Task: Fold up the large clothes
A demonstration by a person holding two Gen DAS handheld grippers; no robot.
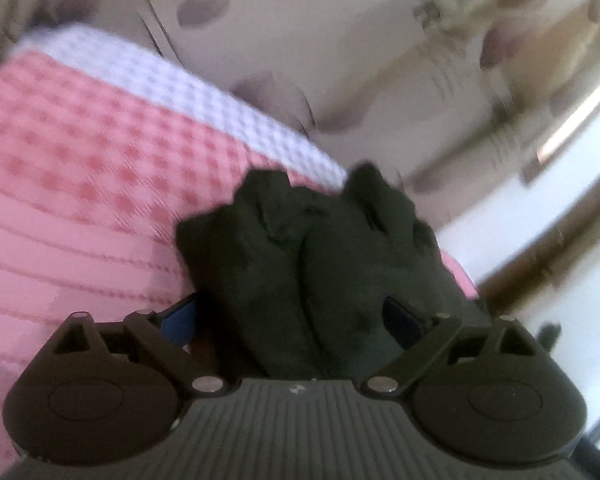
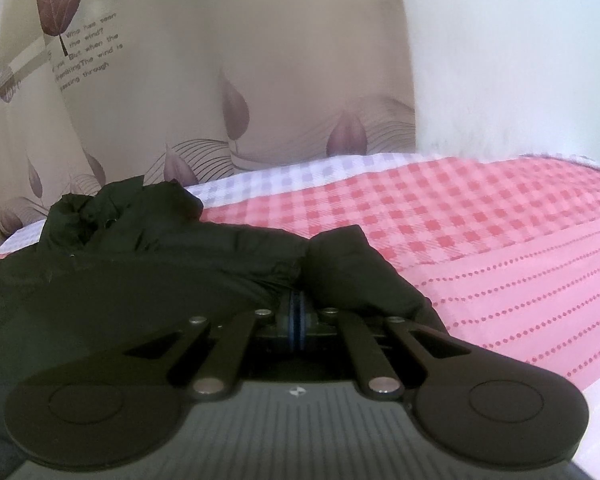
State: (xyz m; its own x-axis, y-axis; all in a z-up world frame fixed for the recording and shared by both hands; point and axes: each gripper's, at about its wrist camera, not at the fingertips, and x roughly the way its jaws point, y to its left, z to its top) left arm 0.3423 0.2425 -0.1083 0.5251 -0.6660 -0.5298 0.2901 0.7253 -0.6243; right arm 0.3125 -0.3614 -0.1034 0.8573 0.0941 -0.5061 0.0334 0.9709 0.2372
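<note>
A large black padded garment lies on a pink checked bed. In the left wrist view a thick bunch of the black garment [image 1: 308, 256] sits between the blue pads of my left gripper [image 1: 296, 316], which is clamped on it and holds it above the bedsheet [image 1: 80, 184]. In the right wrist view my right gripper [image 2: 296, 312] has its blue pads pressed together on a fold of the same garment [image 2: 172, 256], which spreads to the left and bulges over the fingers. The fingertips of both grippers are hidden by fabric.
The bed's pink and white checked sheet [image 2: 480, 240] stretches to the right. A beige curtain with leaf print [image 2: 180, 80] hangs behind the bed. A white wall [image 2: 520, 60] stands at the far right. The left wrist view is motion-blurred.
</note>
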